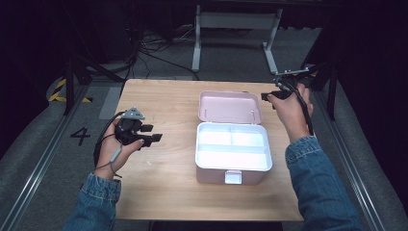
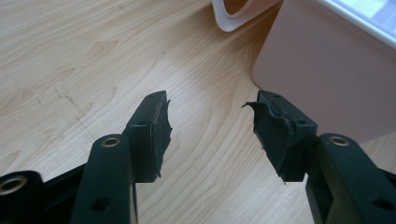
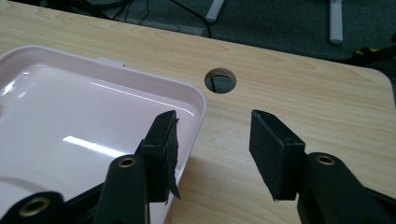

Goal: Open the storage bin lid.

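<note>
Nearest, at the bottom edge of the high view, two denim sleeves [image 1: 98,197], coming in over the wooden tabletop [image 1: 159,187]. Just ahead, near the front edge, a pink box [image 1: 233,147], open, with a white divided tray [image 1: 231,144] inside and a small latch tab [image 1: 233,177] at its front wall. Left of the box and apart from it, the left gripper [image 1: 154,134] in the left hand [image 1: 118,144], jaws spread with nothing between them, pointing toward the box; a grey three-cornered plate on top and a cable trailing down toward the wrist. Seen along those jaws in the left gripper view, bare wood grain between the worn black pads [image 2: 159,133] and the pink wall of the box close at the right. Farther back, the lid [image 1: 230,107] lying flat and open behind the box, inner face up. Beside the lid's right edge, the right gripper [image 1: 266,96] in the right hand [image 1: 288,110], jaws parted and empty, raised above the tabletop; from the right gripper view, one pad over the lid's rim [image 3: 198,105], the other over wood. Beyond, a round cable hole [image 3: 220,80] in the tabletop, then grey floor with cables and white frame legs [image 1: 235,33].
</note>
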Available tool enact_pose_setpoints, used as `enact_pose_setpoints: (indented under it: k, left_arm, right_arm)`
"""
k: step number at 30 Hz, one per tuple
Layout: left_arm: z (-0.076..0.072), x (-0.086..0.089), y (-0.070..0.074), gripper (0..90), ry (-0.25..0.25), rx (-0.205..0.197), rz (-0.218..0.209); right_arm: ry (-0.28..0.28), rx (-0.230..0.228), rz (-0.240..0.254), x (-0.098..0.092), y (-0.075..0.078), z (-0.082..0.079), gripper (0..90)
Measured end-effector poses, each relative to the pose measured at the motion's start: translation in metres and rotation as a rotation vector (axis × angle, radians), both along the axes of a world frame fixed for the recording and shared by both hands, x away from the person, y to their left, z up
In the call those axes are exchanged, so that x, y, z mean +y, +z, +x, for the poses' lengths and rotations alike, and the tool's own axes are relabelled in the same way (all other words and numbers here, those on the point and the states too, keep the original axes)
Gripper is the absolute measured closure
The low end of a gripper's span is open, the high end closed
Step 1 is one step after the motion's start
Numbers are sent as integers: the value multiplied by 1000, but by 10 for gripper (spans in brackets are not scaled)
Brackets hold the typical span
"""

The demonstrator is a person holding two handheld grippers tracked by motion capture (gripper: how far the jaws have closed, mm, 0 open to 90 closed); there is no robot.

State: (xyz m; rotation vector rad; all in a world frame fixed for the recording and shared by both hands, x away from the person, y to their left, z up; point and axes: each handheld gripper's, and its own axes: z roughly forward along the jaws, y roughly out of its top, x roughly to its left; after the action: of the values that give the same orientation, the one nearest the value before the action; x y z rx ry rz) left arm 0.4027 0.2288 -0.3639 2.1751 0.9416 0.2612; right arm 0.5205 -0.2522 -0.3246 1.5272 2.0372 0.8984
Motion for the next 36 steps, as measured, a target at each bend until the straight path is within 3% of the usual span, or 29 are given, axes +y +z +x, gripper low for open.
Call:
enact_pose_setpoints:
  k: [4, 5, 6, 13, 24, 25, 26, 27, 31, 32, 36]
  left_arm:
    - [-4, 5, 0, 458, 15, -2, 14]
    - [-5, 6, 0, 458, 27, 3, 5]
    - [-6, 8, -1, 456, 30, 12, 8]
    - [-10, 18, -2, 453, 60, 21, 29]
    - [-14, 29, -5, 439, 73, 28, 67]
    - [-15, 29, -6, 428, 86, 33, 47]
    - [-15, 31, -6, 421, 87, 32, 55]
    - [-14, 32, -7, 413, 82, 21, 64]
    - [-14, 34, -10, 394, 99, 42, 55]
    - [-14, 34, -11, 387, 106, 31, 65]
    - [-15, 34, -13, 332, 105, 52, 97]
  right_arm:
    - [35, -42, 36, -20, 15, -25, 516]
    - [35, -42, 36, -20, 15, -25, 516]
    - [45, -51, 50, -30, 19, -37, 508]
    - [55, -61, 58, -61, 20, -65, 494]
    - [99, -58, 58, -101, 4, -106, 469]
    - [102, -53, 54, -104, 2, -109, 468]
    - [106, -55, 51, -107, 1, -113, 468]
    - [109, -57, 55, -110, -1, -116, 467]
    - [146, -43, 46, -117, -10, -129, 453]
    - [155, -32, 40, -117, -12, -131, 452]
    - [201, -20, 11, -120, -24, -139, 433]
